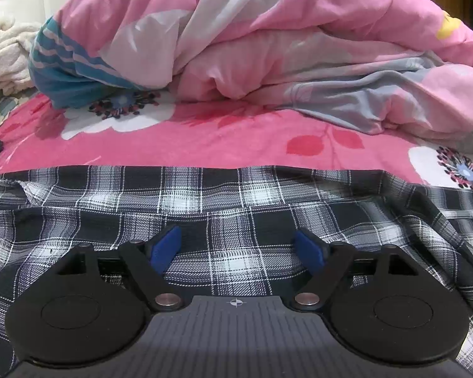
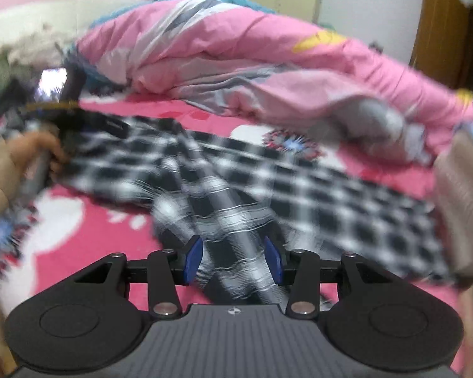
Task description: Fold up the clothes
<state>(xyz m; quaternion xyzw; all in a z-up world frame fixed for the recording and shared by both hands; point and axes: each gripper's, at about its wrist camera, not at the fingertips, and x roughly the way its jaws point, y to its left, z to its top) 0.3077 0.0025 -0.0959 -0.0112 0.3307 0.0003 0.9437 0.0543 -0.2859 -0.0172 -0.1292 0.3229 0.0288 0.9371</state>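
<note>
Pink floral sheeting covers the bed [image 1: 205,138], smooth cotton printed with white blooms and red leaves. Along its far edge a puffy quilt [image 1: 268,47] is heaped, pink and grey with a teal striped patch at its left end; a cream fleece blanket [image 1: 6,53] lies at the far left corner, cut off by the frame. A black-and-white plaid shirt [image 1: 224,208], thin woven cloth with soft wrinkles, is spread flat over the near part of the bed.

Left gripper [image 1: 236,249] hangs over the shirt with its blue-padded jaws spread wide and nothing between them. Right gripper [image 2: 233,258] has its jaws half closed around a bunched ridge of the shirt; this view is motion-blurred, so I cannot tell whether the pads actually press the cloth. At its left edge a hand [image 2: 44,151] grasps a grey handle, details smeared.
</note>
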